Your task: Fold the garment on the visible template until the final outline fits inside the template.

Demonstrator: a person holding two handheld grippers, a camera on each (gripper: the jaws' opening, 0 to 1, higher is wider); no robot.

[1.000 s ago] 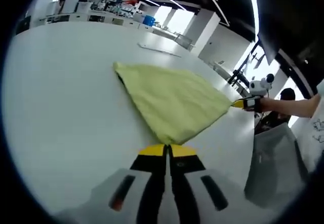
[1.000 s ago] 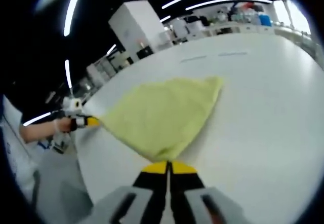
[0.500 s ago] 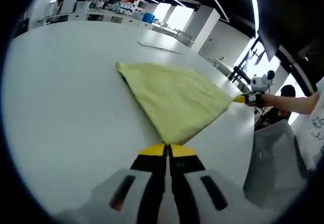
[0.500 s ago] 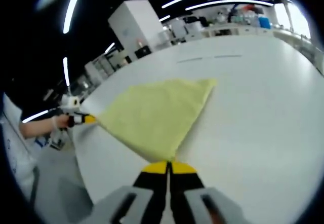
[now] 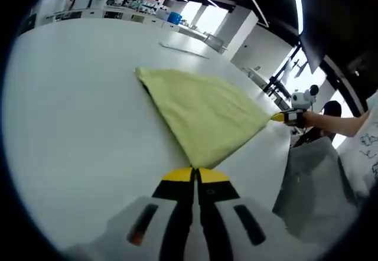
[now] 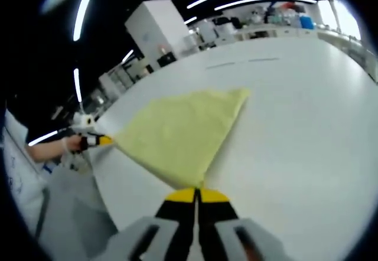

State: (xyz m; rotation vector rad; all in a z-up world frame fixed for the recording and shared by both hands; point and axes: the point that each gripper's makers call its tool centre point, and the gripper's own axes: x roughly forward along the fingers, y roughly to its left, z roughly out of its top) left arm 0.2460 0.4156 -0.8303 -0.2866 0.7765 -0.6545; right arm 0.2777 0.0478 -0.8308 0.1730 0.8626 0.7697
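A yellow-green garment (image 5: 201,110) lies folded and stretched flat on the white table (image 5: 71,113). My left gripper (image 5: 195,171) is shut on its near corner, the yellow tips pinched together on the cloth. In the left gripper view the right gripper (image 5: 282,117) comes in from the right and holds the neighbouring corner at the table's edge. In the right gripper view the garment (image 6: 180,131) spreads ahead of my right gripper (image 6: 195,191), which is shut on its corner. The left gripper (image 6: 97,140) grips the far left corner there. Thin template lines (image 5: 183,49) mark the table beyond the cloth.
The table's edge (image 5: 277,155) runs close by the held corners, with grey floor below. A person's arm (image 5: 336,122) reaches in behind the right gripper. Shelves and benches (image 6: 266,22) stand far behind the table. Bare tabletop (image 6: 307,125) lies around the garment.
The garment lies a little flatter and tauter between the two held corners, its far tip slightly nearer. Both grippers stay shut on the cloth; the views have shifted only slightly.
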